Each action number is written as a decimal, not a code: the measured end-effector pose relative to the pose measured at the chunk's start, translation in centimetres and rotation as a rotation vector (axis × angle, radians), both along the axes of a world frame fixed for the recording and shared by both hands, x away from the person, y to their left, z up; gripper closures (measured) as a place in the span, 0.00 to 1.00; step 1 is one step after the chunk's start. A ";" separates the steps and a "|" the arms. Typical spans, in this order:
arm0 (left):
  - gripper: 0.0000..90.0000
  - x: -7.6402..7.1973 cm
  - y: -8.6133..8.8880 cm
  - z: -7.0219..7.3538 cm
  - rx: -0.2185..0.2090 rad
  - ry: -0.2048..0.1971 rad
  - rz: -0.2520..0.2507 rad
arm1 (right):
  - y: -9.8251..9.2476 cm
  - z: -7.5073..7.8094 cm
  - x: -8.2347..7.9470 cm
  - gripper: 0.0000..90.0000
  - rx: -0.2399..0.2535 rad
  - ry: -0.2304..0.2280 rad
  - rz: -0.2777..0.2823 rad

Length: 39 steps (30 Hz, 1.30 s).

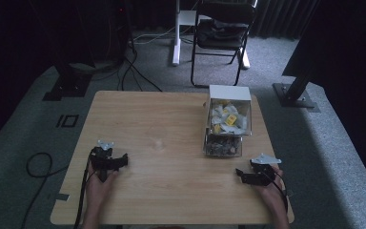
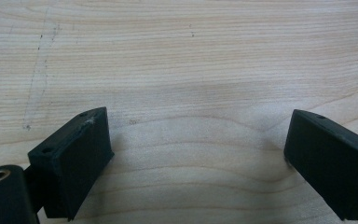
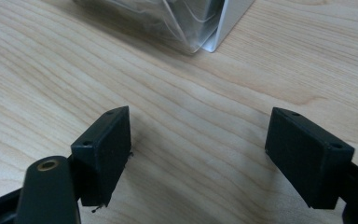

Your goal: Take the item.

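Grippers rest low over a light wooden table (image 1: 171, 143), one in each of the person's hands, both near the person's edge. Left gripper (image 1: 122, 161) sits at the left side of the table; in its own view (image 2: 198, 154) the two black jaws stand wide apart with bare wood grain between them and nothing held. Right gripper (image 1: 240, 174) sits at the right side, with its jaws pointing toward the table's middle; in its own view (image 3: 198, 156) the jaws are likewise spread wide, with bare wood between the pads.

Nearest item to the right gripper is a clear plastic box (image 1: 228, 125), standing on the right half of the table, beyond the gripper and apart from it. Small white and yellow packets (image 1: 228, 118) fill its upper part; darker contents lie in the lower front section, too small to identify. A corner of the box (image 3: 205, 28) appears at the top of the right gripper view, clear of the jaws.
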<state>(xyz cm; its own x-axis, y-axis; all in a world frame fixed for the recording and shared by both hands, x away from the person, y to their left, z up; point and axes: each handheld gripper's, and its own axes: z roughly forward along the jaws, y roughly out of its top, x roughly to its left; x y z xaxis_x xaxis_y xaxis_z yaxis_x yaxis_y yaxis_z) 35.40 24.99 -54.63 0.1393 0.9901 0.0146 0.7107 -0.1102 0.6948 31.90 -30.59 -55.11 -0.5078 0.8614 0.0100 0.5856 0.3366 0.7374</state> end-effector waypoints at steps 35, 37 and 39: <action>0.09 0.0 0.0 0.0 0.000 0.000 0.000 | 1.5 3.2 -2.7 0.42 -0.001 -0.132 0.015; 0.09 0.0 0.0 0.0 0.000 0.000 -0.001 | 1.8 3.4 -2.8 0.42 -0.002 -0.144 0.020; 0.09 0.0 0.0 0.0 0.000 0.000 0.000 | 1.9 3.5 -2.8 0.42 -0.003 -0.148 0.022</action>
<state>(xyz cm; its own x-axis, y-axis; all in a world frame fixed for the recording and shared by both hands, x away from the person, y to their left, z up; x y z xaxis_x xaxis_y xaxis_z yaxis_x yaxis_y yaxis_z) 35.41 25.00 -54.63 0.1397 0.9901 0.0147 0.7108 -0.1106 0.6947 29.09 -28.72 -51.59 -0.5226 0.8498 -0.0688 0.4626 0.3504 0.8144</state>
